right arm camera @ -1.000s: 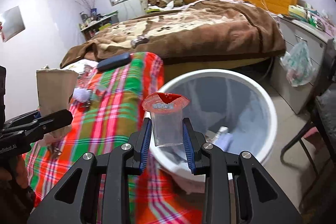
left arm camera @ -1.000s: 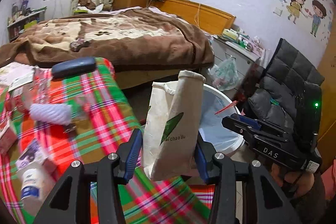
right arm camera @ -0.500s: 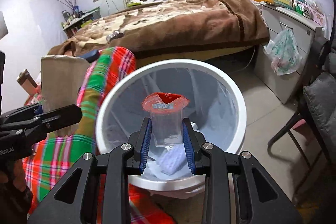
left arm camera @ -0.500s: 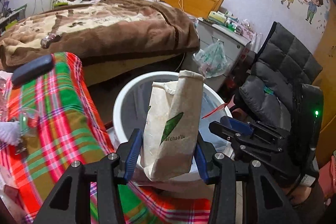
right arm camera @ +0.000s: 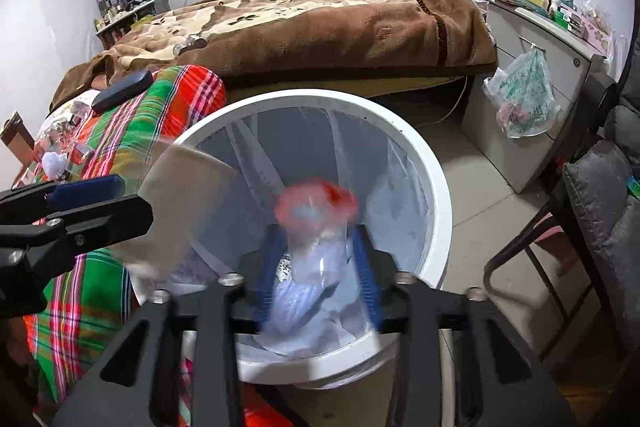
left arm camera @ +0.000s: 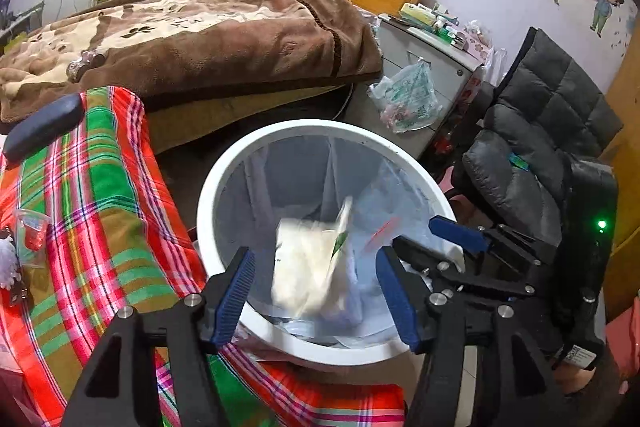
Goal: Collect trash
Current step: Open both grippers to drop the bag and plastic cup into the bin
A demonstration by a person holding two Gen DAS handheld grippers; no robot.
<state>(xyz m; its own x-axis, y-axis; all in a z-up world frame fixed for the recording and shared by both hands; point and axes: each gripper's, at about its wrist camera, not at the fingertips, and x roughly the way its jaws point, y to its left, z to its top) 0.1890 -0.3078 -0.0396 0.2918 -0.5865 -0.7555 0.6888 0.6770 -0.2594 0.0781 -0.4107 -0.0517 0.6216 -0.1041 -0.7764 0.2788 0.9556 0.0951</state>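
Note:
A white trash bin with a clear liner stands beside the plaid-covered table; it also shows in the right wrist view. My left gripper is open above the bin, and the beige paper bag is blurred, falling free into it; the bag also shows in the right wrist view. My right gripper is over the bin with its jaws spread a little. The clear plastic cup with a red rim is blurred between them and seems loose.
A bed with a brown blanket lies behind. A grey cabinet with a hanging plastic bag and a dark padded chair stand to the right. A dark case, a small cup and other clutter lie on the table.
Both grippers have moved further over the bin. The left gripper has opened and let the paper bag drop. The right gripper's jaws have widened and the cup is blurred, slipping down.

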